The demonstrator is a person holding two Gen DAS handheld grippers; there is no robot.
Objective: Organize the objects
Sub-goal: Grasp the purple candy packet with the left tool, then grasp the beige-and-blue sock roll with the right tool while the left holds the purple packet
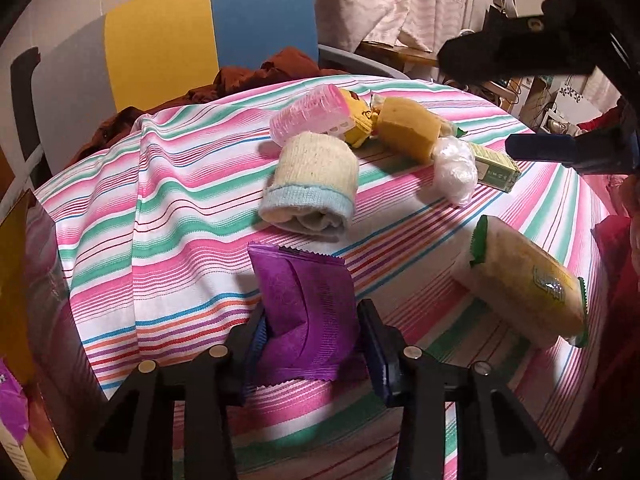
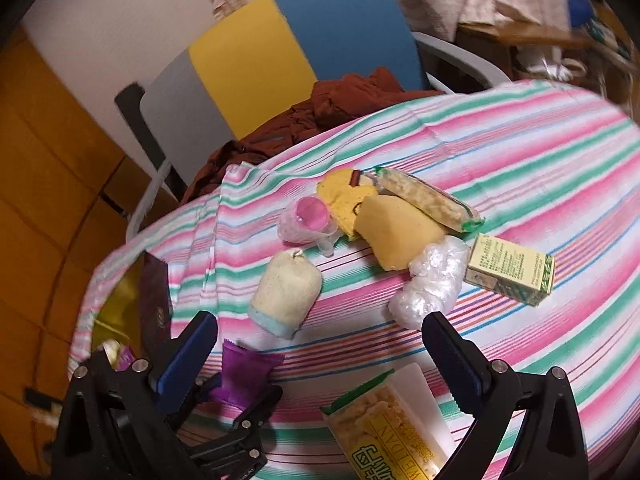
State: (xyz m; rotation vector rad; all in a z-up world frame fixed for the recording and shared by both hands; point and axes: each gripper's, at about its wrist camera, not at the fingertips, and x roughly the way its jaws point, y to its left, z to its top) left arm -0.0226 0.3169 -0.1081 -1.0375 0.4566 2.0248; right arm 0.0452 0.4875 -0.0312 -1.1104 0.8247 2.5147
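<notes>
Purple packet (image 1: 306,320) clamped in our left gripper (image 1: 312,344).
Our right gripper (image 2: 320,356) gapes empty; rolled sock (image 1: 310,184) at twelve o'clock on the tabletop (image 1: 180,184).

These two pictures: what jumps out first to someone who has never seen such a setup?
The striped pink, green and white tablecloth fills both views. Up close, the left gripper pinches a shiny purple snack packet, while the right gripper hangs open above a yellow-labelled cracker pack. Behind stands a grey, yellow and blue chair.

The cracker pack (image 2: 384,424) (yellow label) is cut off by the bottom edge.
</notes>
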